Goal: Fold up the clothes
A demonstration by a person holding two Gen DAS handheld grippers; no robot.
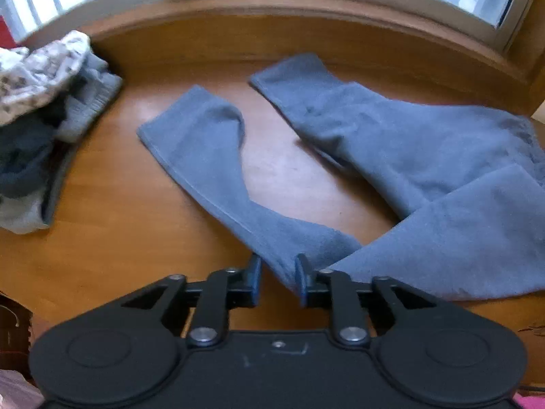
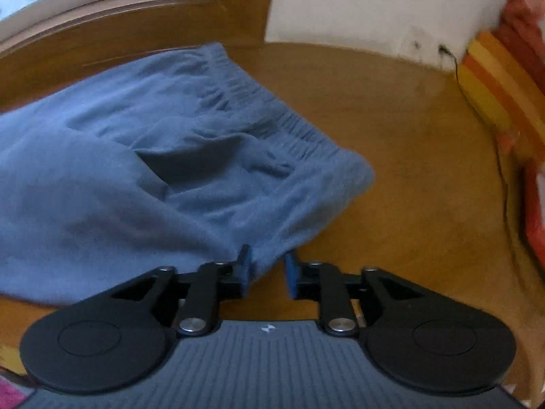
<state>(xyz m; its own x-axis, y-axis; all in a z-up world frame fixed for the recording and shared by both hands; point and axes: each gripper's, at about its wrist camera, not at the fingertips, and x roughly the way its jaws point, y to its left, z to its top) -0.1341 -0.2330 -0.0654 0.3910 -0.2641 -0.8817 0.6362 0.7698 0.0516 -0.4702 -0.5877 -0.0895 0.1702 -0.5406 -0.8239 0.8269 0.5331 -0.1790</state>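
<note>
Your left gripper [image 1: 277,272] and right gripper [image 2: 267,269] each stand part-spread with blue trousers [image 1: 425,177] cloth between, unpinched — close both firmly before lifting the fold.

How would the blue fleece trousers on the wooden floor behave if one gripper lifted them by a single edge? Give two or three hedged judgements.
The blue fleece trousers would likely flop and hang: they already lie creased. Probably light, since the thin legs lie flat on the wooden floor. The gathered elastic waistband might stretch if pulled.
</note>
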